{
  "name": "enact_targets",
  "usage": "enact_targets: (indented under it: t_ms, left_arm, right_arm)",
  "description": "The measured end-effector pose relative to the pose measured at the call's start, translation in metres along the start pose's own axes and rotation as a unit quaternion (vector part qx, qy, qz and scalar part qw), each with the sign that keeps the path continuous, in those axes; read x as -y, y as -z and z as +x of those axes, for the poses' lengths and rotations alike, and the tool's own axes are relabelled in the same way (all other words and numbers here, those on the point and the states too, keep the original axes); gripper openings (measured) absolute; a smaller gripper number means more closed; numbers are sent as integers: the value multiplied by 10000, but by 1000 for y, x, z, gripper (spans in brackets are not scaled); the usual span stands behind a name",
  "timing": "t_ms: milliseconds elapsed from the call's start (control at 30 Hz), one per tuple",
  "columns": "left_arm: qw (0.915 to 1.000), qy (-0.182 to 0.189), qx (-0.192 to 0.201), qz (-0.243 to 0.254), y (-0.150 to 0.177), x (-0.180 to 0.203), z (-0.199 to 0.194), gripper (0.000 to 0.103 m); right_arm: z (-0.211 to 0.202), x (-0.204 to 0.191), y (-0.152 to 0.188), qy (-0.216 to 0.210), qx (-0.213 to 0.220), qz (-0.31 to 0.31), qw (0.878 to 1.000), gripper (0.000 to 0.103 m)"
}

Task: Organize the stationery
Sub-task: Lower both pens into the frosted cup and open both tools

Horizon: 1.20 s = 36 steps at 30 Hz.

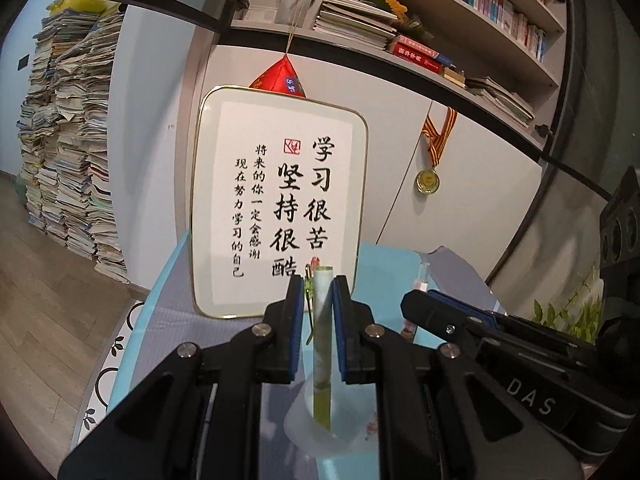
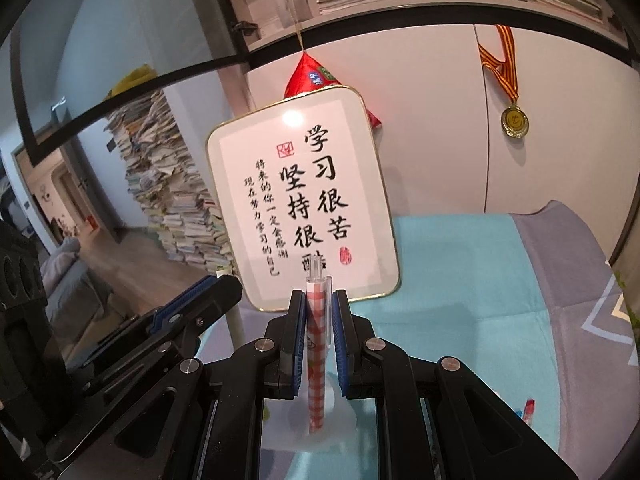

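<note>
The left gripper [image 1: 318, 308] is clamped on a pale green pen [image 1: 322, 320], held upright between its blue pads, clip side to the left. The pen's lower end dips into a translucent white cup [image 1: 304, 420] standing on the desk just under the jaws. The right gripper [image 2: 318, 320] is likewise clenched on a red-and-white checked pen [image 2: 316, 344] with a clear clicker on top; its lower end also hangs over or inside a frosted cup [image 2: 336, 404], probably the same one.

Each gripper shows at the edge of the other's view, so the two stand close together above the cup. That is the likely trouble: the black bodies could knock each other, or one pen could catch the rim and tip the light cup. Letting go while a pen is tilted might send it onto the turquoise desk mat [image 2: 460, 280].

Behind, leaning on the white cabinet, stands a gold-rimmed framed calligraphy board [image 1: 280, 200]. Its large brush characters read 学习很苦 坚持很酷, with smaller lines beside them and a red seal. The right gripper's body carries the letters "DAS". A gold medal [image 1: 427, 179] on a striped ribbon hangs from the cabinet, and a tall stack of papers [image 1: 68, 140] rises at the far left.
</note>
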<state>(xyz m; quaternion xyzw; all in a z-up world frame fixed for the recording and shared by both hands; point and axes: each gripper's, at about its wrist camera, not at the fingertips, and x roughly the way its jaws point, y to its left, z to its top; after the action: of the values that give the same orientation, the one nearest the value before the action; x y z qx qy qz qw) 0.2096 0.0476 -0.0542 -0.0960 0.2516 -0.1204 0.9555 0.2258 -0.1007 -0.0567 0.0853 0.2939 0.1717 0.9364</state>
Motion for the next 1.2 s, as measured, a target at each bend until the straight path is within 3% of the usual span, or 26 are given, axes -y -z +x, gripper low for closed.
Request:
enact_targets:
  t_ms: [333,1067,1133,1200]
  left_arm:
    - [9996,-127,-121,236,21,8,-7,13]
    - [9982,-292,-322,417,34,14,-12,13]
    - [9981,-318,-292,439,34,15,-15,12]
    - [9983,-315,-283,412,32,15,-17,12]
  right_arm:
    - [-5,-3,15,51,-124,-90,9999,14]
    - [-10,-1,27,-8,-438,19,9990,14]
    - [-11,1,26,-132,-501,86,9986,16]
    - [-13,4,27,-182,-560,155,9981,26]
